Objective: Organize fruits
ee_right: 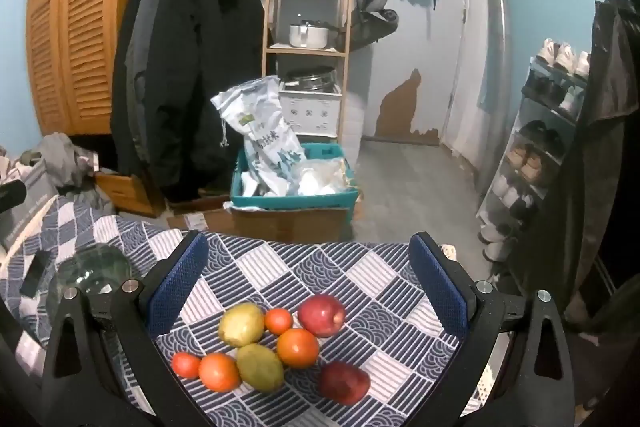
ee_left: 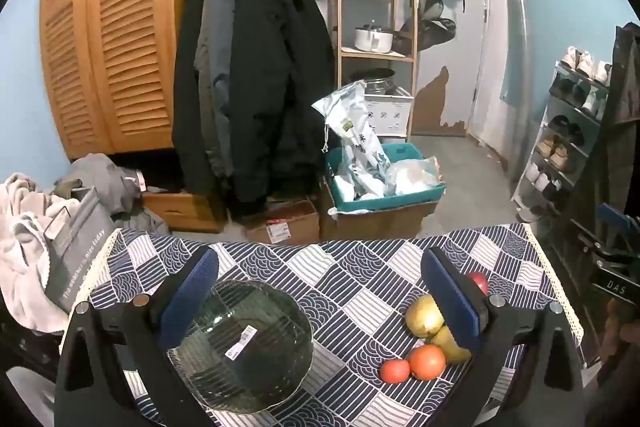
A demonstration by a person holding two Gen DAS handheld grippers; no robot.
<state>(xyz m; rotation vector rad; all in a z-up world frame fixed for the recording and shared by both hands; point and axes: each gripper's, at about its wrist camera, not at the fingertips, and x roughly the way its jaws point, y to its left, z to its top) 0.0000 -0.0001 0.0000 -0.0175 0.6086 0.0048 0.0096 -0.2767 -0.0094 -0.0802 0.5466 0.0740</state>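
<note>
A dark glass bowl (ee_left: 248, 343) with a price sticker sits on the blue-and-white patterned tablecloth (ee_left: 352, 267), low between the fingers of my open left gripper (ee_left: 320, 295). To its right lies a cluster of fruit: a yellow-green one (ee_left: 424, 315), an orange one (ee_left: 427, 362), a small red one (ee_left: 395, 371). My right gripper (ee_right: 308, 291) hangs open above the same cluster, with a red apple (ee_right: 322, 315), a yellow-green fruit (ee_right: 241, 323), orange fruit (ee_right: 298, 347) and a second red apple (ee_right: 344, 383) below it. Neither gripper touches anything. The bowl (ee_right: 92, 275) shows at the left edge there.
Past the table's far edge stand cardboard boxes (ee_left: 376, 219) and a teal crate (ee_left: 384, 183) with bags. A grey bag (ee_left: 76, 247) leans at the table's left. Hanging coats (ee_left: 256, 87), a wooden shelf (ee_left: 376, 23) and a shoe rack (ee_left: 560, 139) stand behind.
</note>
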